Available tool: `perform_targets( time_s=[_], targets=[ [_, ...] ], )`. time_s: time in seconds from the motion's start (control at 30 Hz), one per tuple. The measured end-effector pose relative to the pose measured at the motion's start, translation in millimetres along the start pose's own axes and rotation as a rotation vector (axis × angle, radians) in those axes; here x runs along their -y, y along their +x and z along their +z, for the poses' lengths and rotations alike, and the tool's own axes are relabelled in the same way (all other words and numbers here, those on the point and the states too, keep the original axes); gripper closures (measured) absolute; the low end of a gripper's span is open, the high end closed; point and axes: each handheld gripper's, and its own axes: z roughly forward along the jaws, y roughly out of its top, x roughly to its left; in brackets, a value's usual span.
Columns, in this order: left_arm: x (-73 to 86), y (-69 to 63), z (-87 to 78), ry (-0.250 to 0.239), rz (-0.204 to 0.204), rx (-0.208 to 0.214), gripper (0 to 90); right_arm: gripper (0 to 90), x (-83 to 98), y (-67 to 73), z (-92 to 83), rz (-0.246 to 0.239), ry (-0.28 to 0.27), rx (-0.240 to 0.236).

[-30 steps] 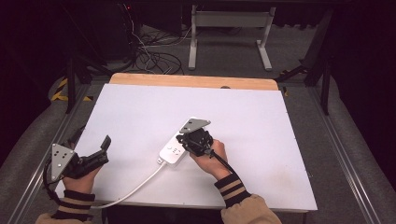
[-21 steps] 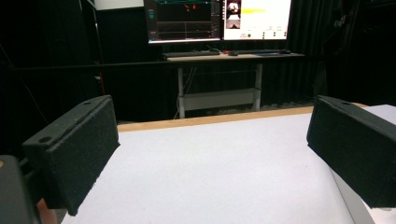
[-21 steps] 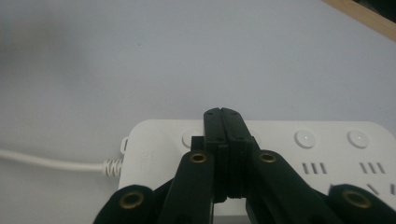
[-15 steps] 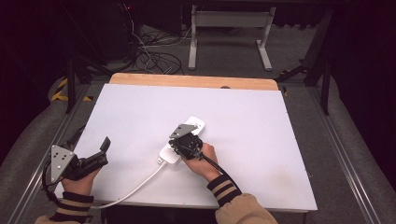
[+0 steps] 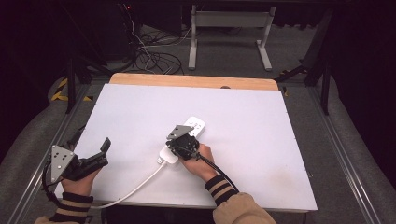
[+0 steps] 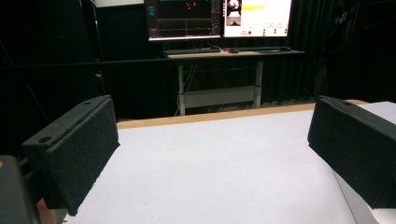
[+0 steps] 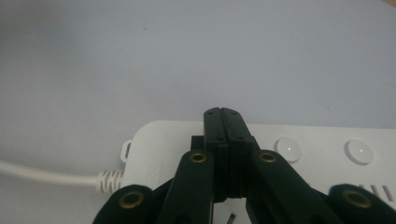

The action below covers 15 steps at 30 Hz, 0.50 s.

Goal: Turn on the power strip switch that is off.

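Your right gripper (image 5: 183, 140) has its jaws pressed fully together, tips down over the cord end of the white power strip (image 5: 195, 126), which lies mid-table (image 5: 261, 121). Your left gripper (image 5: 100, 151) sits wide open near the table's left edge, nothing between its jaws.

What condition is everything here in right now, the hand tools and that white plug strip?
Power strip: flat on the table, nothing plugged in that I can see, cord attached.
Right gripper: fingers shut, tips over the strip.
Left gripper: fingers wide open, nothing between.
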Motion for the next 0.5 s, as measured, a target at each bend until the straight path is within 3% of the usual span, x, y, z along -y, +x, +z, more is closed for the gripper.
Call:
perform_targets(
  time_s=[0.07, 0.17, 0.5],
  targets=[
    [0.0, 0.0, -0.2, 0.0, 0.002, 0.0, 2.4, 90.0, 0.0, 0.0, 0.4, -0.002, 0.001, 0.009],
    [0.1, -0.2, -0.1, -0.001, 0.0, -0.003, 2.5, 90.0, 1.4, -2.9, 0.7, 0.037, 0.002, -0.01],
    [0.4, -0.9, 0.6, 0.002, -0.002, -0.003, 2.5, 90.0, 3.1, 4.4, 2.9, 0.02, -0.012, 0.03]
  ],
)
